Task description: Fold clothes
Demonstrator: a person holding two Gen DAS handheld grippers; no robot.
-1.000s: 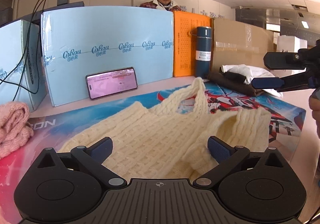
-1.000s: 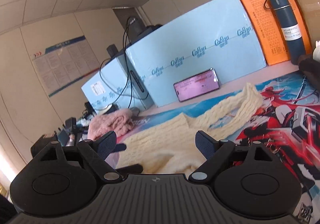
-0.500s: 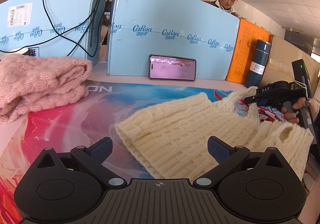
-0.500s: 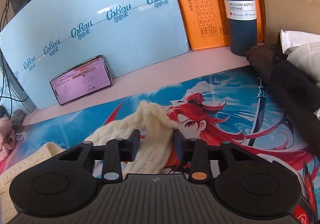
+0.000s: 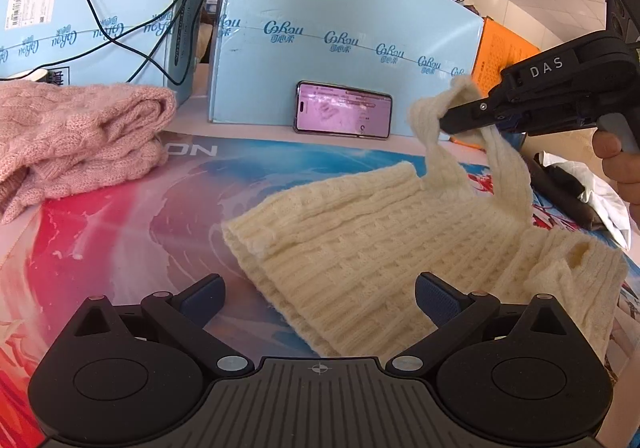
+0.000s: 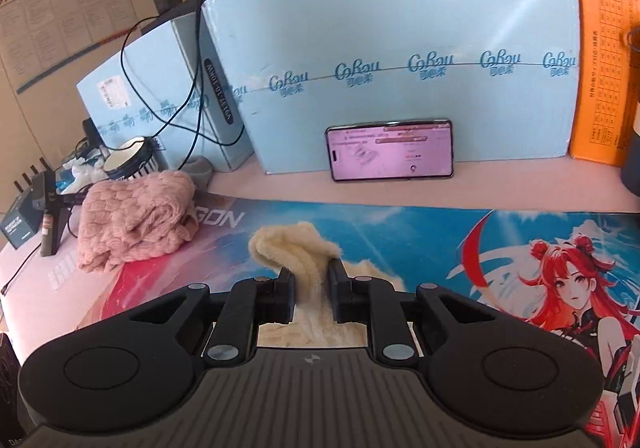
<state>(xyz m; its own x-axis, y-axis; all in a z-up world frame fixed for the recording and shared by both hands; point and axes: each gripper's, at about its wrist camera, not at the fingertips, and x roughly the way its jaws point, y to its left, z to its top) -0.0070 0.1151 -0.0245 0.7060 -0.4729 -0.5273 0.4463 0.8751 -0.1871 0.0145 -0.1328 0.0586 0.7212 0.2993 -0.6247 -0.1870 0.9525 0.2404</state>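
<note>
Right tool clamped on the shoulder strap of the cream knit vest mid-worktop, left tool apart over its near hem, so we risk the thin strap slipping out or dragging the body crooked.

Cream waffle-knit top, pink knit, blue boxes.

Bright, even indoor light; fisheye bending at the edges, right wrist view slightly soft.
</note>
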